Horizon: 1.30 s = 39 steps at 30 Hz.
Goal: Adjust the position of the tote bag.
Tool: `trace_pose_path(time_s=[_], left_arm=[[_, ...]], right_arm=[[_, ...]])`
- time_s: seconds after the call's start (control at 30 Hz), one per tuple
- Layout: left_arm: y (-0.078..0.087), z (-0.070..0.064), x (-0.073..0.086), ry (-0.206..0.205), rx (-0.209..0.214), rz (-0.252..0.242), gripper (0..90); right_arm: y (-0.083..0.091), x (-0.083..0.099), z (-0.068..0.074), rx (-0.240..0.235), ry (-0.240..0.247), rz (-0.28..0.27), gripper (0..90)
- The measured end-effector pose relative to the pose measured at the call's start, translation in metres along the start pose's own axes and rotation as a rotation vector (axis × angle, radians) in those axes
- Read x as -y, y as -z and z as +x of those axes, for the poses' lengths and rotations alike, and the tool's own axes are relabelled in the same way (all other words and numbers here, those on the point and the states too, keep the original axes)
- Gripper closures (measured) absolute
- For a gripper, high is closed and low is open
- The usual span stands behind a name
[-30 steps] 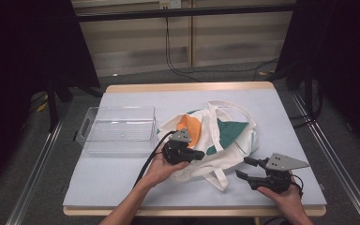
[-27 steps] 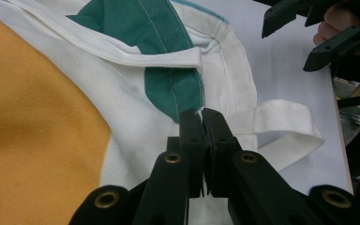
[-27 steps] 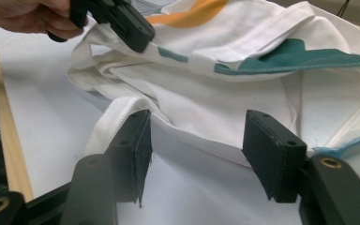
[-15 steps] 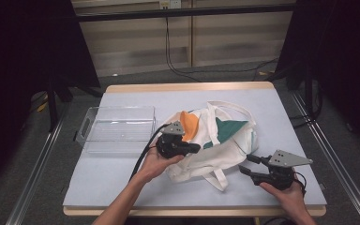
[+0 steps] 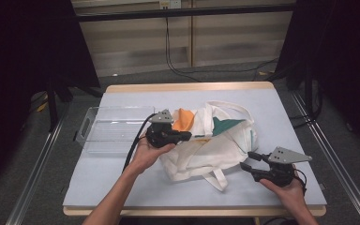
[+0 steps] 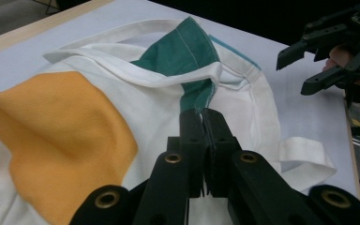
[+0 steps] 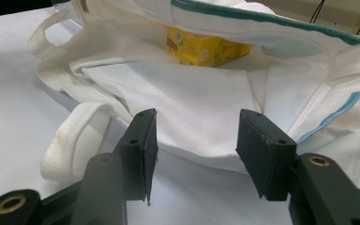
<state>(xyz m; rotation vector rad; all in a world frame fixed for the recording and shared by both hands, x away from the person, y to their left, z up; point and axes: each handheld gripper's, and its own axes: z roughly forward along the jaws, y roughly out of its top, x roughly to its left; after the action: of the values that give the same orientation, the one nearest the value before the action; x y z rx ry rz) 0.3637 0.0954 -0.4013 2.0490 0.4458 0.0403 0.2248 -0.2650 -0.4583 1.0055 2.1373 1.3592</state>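
A dim room with dark drapes surrounds a pale blue table (image 5: 122, 187) edged in light wood. At its centre a white tote bag (image 5: 206, 150) with orange and green patches lies slumped, mouth toward four o'clock; a yellow box (image 7: 206, 47) is seen inside it from the right gripper view. A clear plastic bin (image 5: 115, 131) sits at nine o'clock, just beside the bag.

Over the last second the left gripper (image 6: 205, 117) has been carried from the bag's near side up toward twelve o'clock, jaws clamped together on the bag's rim, so the mouth is probably being lifted open. The right gripper (image 7: 194, 150) has been drawn slightly back, jaws apart, facing the opening.

Bare tabletop remains along six o'clock and toward three o'clock for an approach.
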Motion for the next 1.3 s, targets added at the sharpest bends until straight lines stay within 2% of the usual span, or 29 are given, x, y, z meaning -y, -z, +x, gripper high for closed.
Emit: trace_pose_path(time_s=[0.33,0.5,0.6,0.73,0.83,0.87,1.03,1.1,1.17,1.23,1.3], left_arm=[[0.012,0.012,0.002,0.026,-0.02,-0.025,87.9],[0.017,0.024,0.005,0.054,-0.034,-0.035,88.0],[0.018,0.026,0.004,0.055,-0.042,-0.037,88.0],[0.02,0.03,-0.002,0.034,-0.056,-0.038,88.0],[0.02,0.032,-0.004,0.032,-0.066,-0.04,88.0],[0.02,0.035,-0.007,0.045,-0.073,-0.047,88.0],[0.02,0.041,-0.011,0.035,-0.095,-0.052,88.0],[0.022,0.045,-0.011,0.036,-0.1,-0.057,88.0],[0.023,0.047,-0.011,0.04,-0.102,-0.058,88.0],[0.024,0.054,-0.009,0.056,-0.115,-0.064,88.0],[0.024,0.057,-0.009,0.064,-0.124,-0.059,88.0]], right_arm=[[-0.001,-0.007,-0.011,0.035,-0.012,-0.005,46.1],[-0.006,-0.01,-0.015,0.042,0.005,0.015,44.4],[-0.008,-0.011,-0.02,0.052,0.007,0.023,44.4],[-0.01,-0.016,-0.027,0.067,0.006,0.023,44.2],[-0.012,-0.02,-0.033,0.077,0.002,0.016,44.5],[-0.014,-0.021,-0.036,0.083,-0.003,0.013,44.6],[-0.026,-0.016,-0.047,0.091,-0.026,0.053,45.5],[-0.029,-0.012,-0.046,0.105,-0.026,0.075,45.3],[-0.03,-0.011,-0.046,0.104,-0.031,0.077,45.4],[-0.031,-0.005,-0.044,0.098,-0.029,0.103,45.1],[-0.031,-0.006,-0.045,0.102,-0.035,0.099,45.2]])
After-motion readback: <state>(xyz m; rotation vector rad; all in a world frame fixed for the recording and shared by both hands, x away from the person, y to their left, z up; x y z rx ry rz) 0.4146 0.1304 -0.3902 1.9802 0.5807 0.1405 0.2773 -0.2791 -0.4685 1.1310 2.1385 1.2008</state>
